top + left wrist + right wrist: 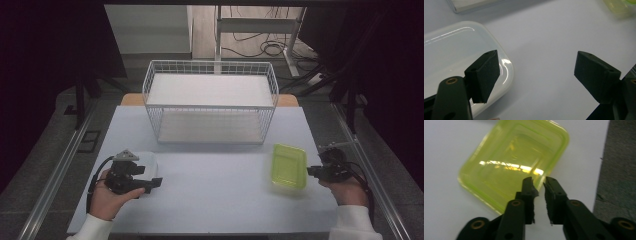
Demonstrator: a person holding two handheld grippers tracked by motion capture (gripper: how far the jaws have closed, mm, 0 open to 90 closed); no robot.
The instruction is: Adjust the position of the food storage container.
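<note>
A translucent yellow-green container (289,166) lies on the pale table (215,170) at the right. My right gripper (314,171) is at its right edge. In the right gripper view the jaws are drawn nearly together at the container's (511,162) near rim, one tip over it and one just outside, with my right gripper (539,182) pinching that rim. A white rounded container (148,161) lies at the left. My left gripper (152,182) stands open beside it. In the left gripper view one jaw overlaps the white container (451,52) and the other is over bare table, with my left gripper (536,75) holding nothing.
A white wire basket (210,100) with two shelves stands at the back middle of the table. Dark floor and metal rails run along both sides of the table. The right table edge (602,170) is close to my right gripper.
</note>
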